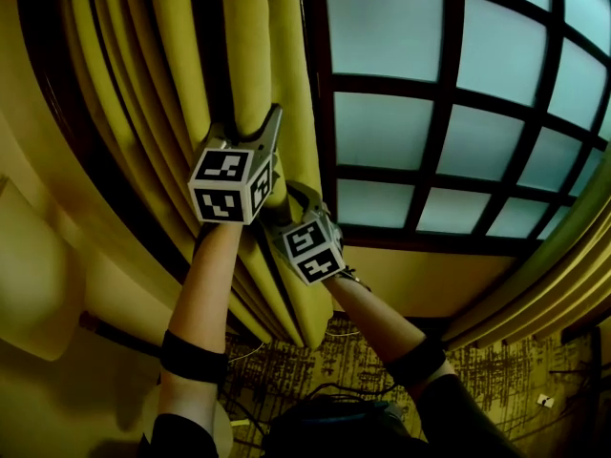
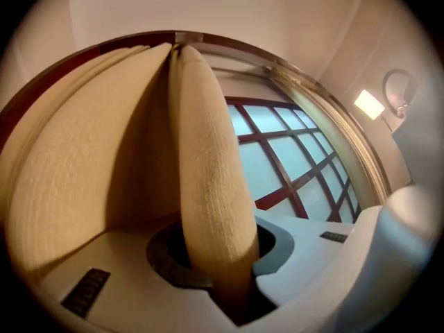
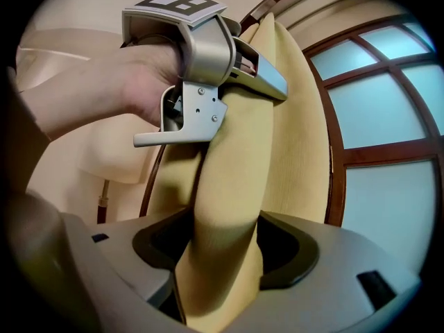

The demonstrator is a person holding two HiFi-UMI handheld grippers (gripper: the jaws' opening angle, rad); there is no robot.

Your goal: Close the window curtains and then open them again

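Left tool [image 2: 223, 259] clamped narrow on curtain [image 1: 248, 55] fold; right tool [image 3: 222, 255] gripping it lower down. Risk: fold slips free under pull.

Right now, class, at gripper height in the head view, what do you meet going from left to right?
curtain → left hand-held gripper → right hand-held gripper → window

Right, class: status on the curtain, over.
Left gripper shut on curtain fold. Right gripper shut on it lower down. Window bare. Nothing in the way.
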